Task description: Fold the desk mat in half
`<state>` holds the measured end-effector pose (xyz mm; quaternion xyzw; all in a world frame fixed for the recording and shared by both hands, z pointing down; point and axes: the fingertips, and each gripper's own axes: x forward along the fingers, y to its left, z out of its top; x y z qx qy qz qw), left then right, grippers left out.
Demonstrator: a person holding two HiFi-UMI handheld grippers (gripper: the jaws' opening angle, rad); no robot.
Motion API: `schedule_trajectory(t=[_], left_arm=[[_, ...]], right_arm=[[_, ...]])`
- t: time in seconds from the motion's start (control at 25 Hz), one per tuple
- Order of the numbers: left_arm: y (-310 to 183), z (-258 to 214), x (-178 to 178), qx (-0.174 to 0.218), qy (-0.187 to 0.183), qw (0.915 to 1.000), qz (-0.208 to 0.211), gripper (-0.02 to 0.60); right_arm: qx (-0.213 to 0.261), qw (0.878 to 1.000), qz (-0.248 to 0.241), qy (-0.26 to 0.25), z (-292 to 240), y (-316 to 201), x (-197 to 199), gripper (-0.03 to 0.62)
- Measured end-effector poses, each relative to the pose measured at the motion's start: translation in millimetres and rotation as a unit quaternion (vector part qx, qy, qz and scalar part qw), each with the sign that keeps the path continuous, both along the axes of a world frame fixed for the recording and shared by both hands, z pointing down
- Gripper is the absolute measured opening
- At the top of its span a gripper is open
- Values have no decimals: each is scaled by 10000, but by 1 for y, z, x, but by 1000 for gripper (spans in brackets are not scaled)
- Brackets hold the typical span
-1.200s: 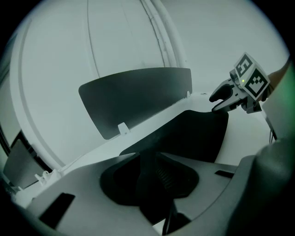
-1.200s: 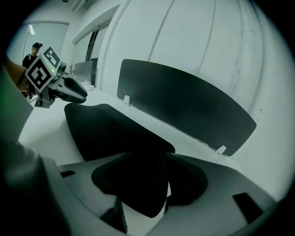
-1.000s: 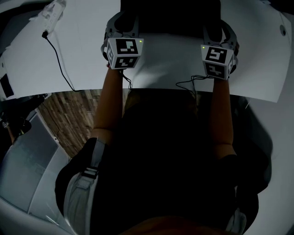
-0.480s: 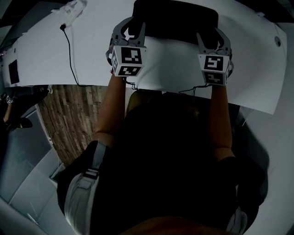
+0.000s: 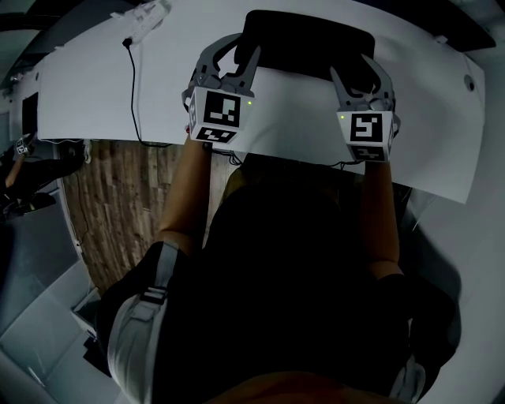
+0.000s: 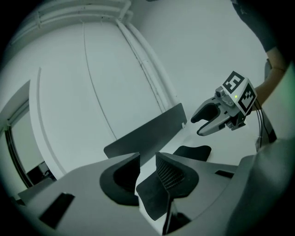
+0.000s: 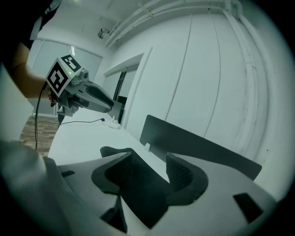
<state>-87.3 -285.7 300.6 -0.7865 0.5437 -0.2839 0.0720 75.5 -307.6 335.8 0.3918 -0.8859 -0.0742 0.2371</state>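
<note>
1. A person is standing at a white desk (image 5: 87, 95), holding 1 tool in each hand above it.
2. The dark desk mat (image 5: 308, 43) is sitting at the middle of the desk, straight ahead of the person. The 2 tools are positioned at its near edge.
3. The left tool (image 5: 235, 59) is gripping the mat's near-left corner. In the left gripper view its jaws are standing narrowly apart, with a dark flap of the mat caught low between them, against the right-hand pad.
4. The right tool (image 5: 359, 75) is gripping the near-right corner. Its jaws are standing wider, and the dark mat is filling the gap between the pads.
5. From both tools the mat is curving down toward the desk, so its near edge is sitting raised above the surface.
6. A dark partition panel (image 7: 198, 143) is standing upright along the desk's far side, beyond the mat.
7. A black cable (image 5: 132, 79) is running across the desk's left part toward a white power strip (image 5: 146, 16).
</note>
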Motion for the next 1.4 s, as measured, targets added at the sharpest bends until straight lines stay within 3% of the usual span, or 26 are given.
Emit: schedule_trajectory(t=[0.36,0.6,1.08,1.4], left_arm=[[56,-58,12,564,209,9962,632,141],[112,-79,13,802,369,9911,993,141],[223,-99,25,1091,571,9770,1744,141],[256,-114,35,1295,721,9681,2019,141]], right_arm=[[551,9984,-99,61,-47,54,-18,238],[1059,9939,-66,292,-82,119,-29,239],[1072,9937,278,-148,-112,249,-50,249],[1236,9911,434,-233,-127,275,-50,255]])
